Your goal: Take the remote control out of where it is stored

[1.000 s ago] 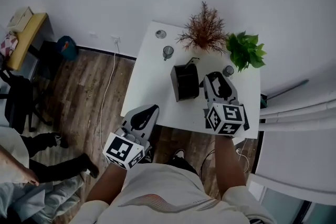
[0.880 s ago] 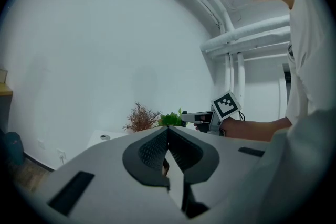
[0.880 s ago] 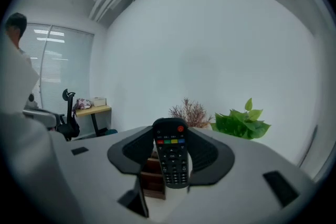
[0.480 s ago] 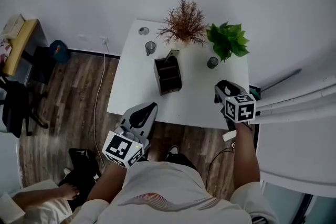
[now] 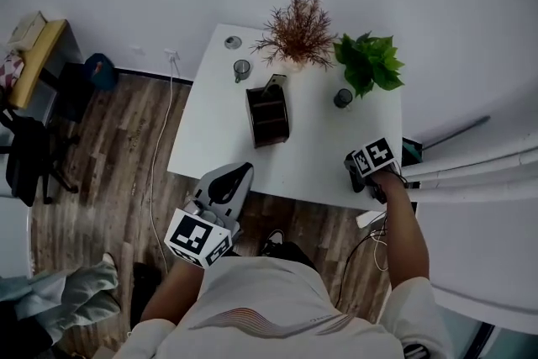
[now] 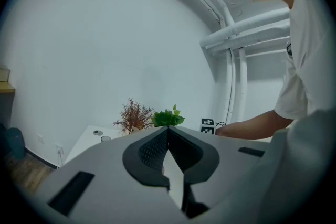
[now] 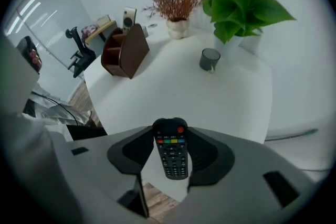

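A black remote control [image 7: 172,152] with coloured buttons sits between the jaws of my right gripper [image 7: 170,132], which is shut on it. In the head view that right gripper [image 5: 366,170] hangs at the front right corner of the white table [image 5: 319,155]; the remote is hidden there. The brown organizer box [image 5: 267,115] [image 7: 125,52] stands mid-table, well to the left of the gripper, with a pale slim device [image 7: 128,18] sticking up from it. My left gripper [image 5: 238,178] [image 6: 168,128] is shut and empty, below the table's front edge.
At the table's back stand a dried reddish plant [image 5: 296,29] and a green potted plant [image 5: 370,63] [image 7: 239,2]. Small cups [image 5: 242,68] [image 5: 342,97] [image 7: 210,59] stand near them. A cable [image 5: 164,147] runs over the wooden floor at the left, beside a black chair [image 5: 29,160].
My right gripper has moved away from the organizer box to the table's front right corner, carrying the remote. The left gripper has stayed where it was.
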{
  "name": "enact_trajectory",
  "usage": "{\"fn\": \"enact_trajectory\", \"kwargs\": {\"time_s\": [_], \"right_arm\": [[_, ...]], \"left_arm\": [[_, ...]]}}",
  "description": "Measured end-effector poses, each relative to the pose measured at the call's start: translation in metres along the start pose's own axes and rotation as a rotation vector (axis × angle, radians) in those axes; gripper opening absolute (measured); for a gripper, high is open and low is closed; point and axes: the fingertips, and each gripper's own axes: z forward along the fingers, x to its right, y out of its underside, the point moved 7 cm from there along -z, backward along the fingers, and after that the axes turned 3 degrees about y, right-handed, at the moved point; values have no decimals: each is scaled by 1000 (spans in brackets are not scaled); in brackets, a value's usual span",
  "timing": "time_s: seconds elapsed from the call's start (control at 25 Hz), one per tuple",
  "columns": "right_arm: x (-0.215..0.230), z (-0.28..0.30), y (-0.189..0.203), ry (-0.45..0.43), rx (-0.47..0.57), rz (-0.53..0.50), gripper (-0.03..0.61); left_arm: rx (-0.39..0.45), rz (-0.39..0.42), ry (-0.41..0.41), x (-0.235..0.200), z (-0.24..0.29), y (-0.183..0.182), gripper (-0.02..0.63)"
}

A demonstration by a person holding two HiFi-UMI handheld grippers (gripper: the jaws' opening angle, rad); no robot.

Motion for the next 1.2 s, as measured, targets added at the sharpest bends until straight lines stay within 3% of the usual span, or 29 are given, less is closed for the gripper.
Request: {"fn": "enact_trajectory", "kwargs": {"time_s": [0.2,0.56,0.96,1.2], "right_arm": [[5,35,3,-20,-163,-47,204],[-2,65,-5,-48,-278,-103,204],[-9,74,-1,-52,-250,-89,204],[-5,49,-9,-26,-125,-40,213]], "left_arm": [[-4,-4,-29,-7,0,1,8],[0,-15,-66,-18,-3,2,8],[-2,-12,-72,-26,-9,-1,8],[-3,-5,-62,-25,-15,-4,8]]}}
